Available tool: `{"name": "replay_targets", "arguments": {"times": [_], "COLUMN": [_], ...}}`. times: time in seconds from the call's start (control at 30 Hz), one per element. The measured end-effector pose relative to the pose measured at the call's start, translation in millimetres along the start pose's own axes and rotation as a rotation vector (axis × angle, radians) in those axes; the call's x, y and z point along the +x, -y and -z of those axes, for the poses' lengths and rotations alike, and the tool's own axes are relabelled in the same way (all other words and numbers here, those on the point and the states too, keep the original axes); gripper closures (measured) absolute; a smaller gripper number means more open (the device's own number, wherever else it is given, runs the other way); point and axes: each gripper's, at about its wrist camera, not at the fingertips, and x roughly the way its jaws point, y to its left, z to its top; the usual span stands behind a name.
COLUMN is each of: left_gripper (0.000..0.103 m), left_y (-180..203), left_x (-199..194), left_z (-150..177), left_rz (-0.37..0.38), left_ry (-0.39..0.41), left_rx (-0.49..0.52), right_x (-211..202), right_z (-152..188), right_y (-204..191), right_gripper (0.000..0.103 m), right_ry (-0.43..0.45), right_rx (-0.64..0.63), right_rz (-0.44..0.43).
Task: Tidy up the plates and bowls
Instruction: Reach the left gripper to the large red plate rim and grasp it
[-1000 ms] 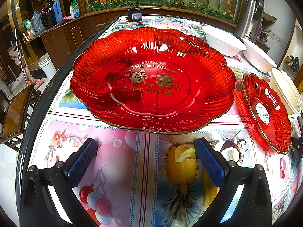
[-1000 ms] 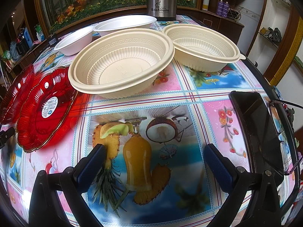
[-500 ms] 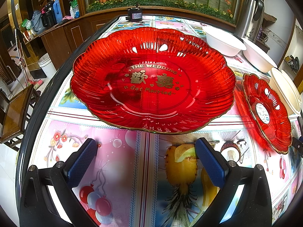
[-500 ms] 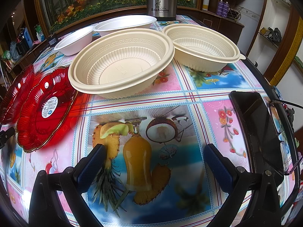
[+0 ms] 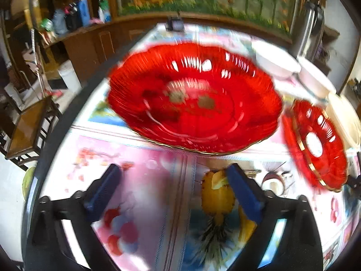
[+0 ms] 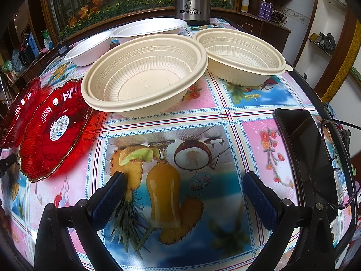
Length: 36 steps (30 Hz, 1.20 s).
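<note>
A large red scalloped plate (image 5: 194,99) lies on the table just ahead of my open, empty left gripper (image 5: 173,180); this view is motion-blurred. A smaller red plate (image 5: 315,142) lies to its right and also shows at the left of the right wrist view (image 6: 52,131), with the large plate's edge (image 6: 20,103) behind it. Two cream bowls (image 6: 144,74) (image 6: 241,56) and two white bowls (image 6: 90,47) (image 6: 149,29) stand ahead of my open, empty right gripper (image 6: 182,187).
A steel thermos (image 6: 191,0) stands at the table's far edge. A black phone (image 6: 309,153) and glasses (image 6: 338,153) lie at the right edge. A wooden chair (image 5: 27,131) stands left of the table. The tablecloth (image 6: 180,117) has a fruit print.
The left gripper has shifted left and pulled back slightly, so the large red plate sits further right and the view is blurred. The right gripper has not moved.
</note>
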Motion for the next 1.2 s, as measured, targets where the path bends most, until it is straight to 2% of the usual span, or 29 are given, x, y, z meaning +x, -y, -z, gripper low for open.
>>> {"name": "replay_targets", "arguments": {"times": [0.07,0.17,0.3,0.43,0.53,0.57,0.67,0.8,1.0,1.2], "left_gripper": [0.009,0.009,0.009,0.009,0.009,0.009,0.009,0.009,0.009,0.009], "left_y": [-8.0,-10.3,1.6,7.7,18.9,26.1,42.4,37.8,26.7,24.3], "left_x": [-23.1,-49.0,-64.0,-62.5,-71.3,-75.9,-83.5,-82.9,-77.4,-82.9], "left_z": [-2.6,-9.8,-16.4,-16.3,-10.9,-8.2,-3.6,-4.5,-8.3,-9.0], "left_rz": [0.056,0.09,0.065,0.036,0.067,0.055,-0.05,-0.127,-0.178,-0.189], "left_ry": [0.056,0.101,0.126,0.116,0.101,0.11,0.148,0.186,0.186,0.207], "left_rx": [-0.026,-0.018,0.052,0.082,0.105,0.135,0.211,0.209,0.187,0.2], "right_x": [0.2,-0.3,-0.1,0.0,0.0,0.0,0.1,0.0,-0.2,-0.2], "right_z": [0.0,0.2,0.1,0.1,0.1,0.1,0.1,0.2,0.4,0.3], "right_y": [0.1,0.8,0.5,0.2,0.2,0.0,0.0,-0.1,0.0,0.0], "right_gripper": [0.0,0.0,0.0,0.0,0.0,0.0,0.0,0.0,0.0,0.0], "right_ry": [0.0,0.0,0.0,0.0,0.0,0.0,0.0,0.0,0.0,0.0], "right_rx": [0.0,0.0,0.0,0.0,0.0,0.0,0.0,0.0,0.0,0.0], "right_rz": [0.0,0.0,0.0,0.0,0.0,0.0,0.0,0.0,0.0,0.0]}}
